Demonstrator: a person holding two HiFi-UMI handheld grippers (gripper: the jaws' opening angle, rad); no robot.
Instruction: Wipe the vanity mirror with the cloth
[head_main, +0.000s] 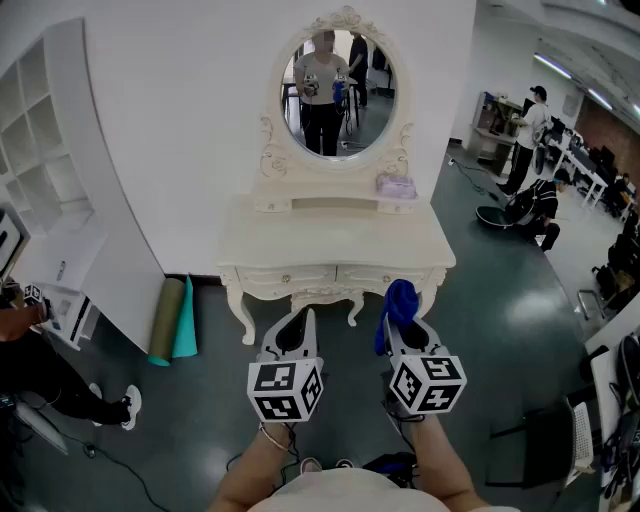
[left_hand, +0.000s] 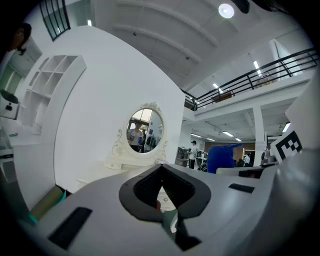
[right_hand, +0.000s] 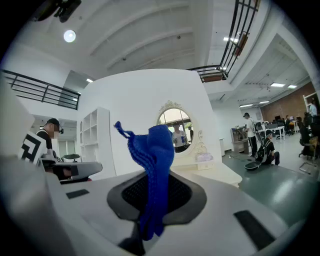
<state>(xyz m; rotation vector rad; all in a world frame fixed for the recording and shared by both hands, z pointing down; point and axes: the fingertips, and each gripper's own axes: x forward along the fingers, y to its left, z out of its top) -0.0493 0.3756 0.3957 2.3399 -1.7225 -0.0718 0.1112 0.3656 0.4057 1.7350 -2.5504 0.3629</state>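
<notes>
Right gripper (right_hand: 159, 197): jaws clamped on a blue cloth (right_hand: 152, 150), which stands up out of them, bunched at the top. Behind it is an oval mirror (right_hand: 181, 125) on a white dressing table (right_hand: 220, 175) — the cloth overlaps the mirror's left edge. White shelf unit (right_hand: 95, 140) at left.

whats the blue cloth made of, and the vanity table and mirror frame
Blue cloth: soft ribbed knit, perhaps microfibre; it bunches in folds in the right claw. Vanity table: likely painted wood, cream satin, curved legs. Mirror frame: same cream, carved scrolls; wood or moulded resin, unclear.
</notes>
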